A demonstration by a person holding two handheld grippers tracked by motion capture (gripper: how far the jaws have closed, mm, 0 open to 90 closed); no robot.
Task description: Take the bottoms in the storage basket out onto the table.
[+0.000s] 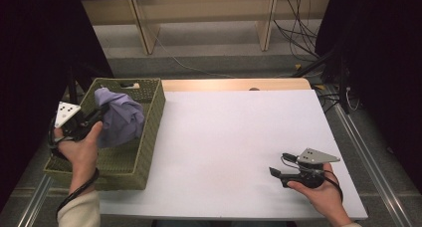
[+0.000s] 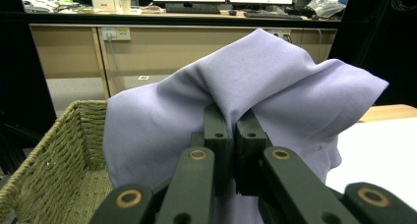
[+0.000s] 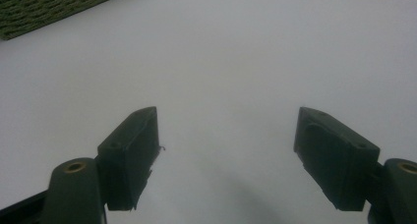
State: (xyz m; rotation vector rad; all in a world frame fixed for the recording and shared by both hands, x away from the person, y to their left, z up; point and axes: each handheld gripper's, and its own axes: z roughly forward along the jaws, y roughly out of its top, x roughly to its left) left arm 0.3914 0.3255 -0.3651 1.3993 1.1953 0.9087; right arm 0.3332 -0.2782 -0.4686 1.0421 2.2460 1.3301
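A lilac cloth (image 1: pixel 119 118) hangs bunched over the green wicker basket (image 1: pixel 152 118) at the table's left. My left gripper (image 1: pixel 97 116) is shut on a fold of this cloth (image 2: pixel 265 81), which drapes over both jaws in the left gripper view and hides their tips. The basket's woven wall (image 2: pixel 54 155) lies below and to the left there. Near the table's front right corner, my right gripper (image 1: pixel 279 165) rests low over the white tabletop (image 1: pixel 234 137), pointing left. Its jaws stand wide apart in the right gripper view (image 3: pixel 226 140) with nothing between them.
The basket's near corner (image 3: pixel 44 8) shows at the top left of the right gripper view. A wooden strip (image 1: pixel 234 84) runs along the table's far edge. Cables (image 1: pixel 298 33) trail on the floor beyond, and metal rails (image 1: pixel 370 152) flank the table.
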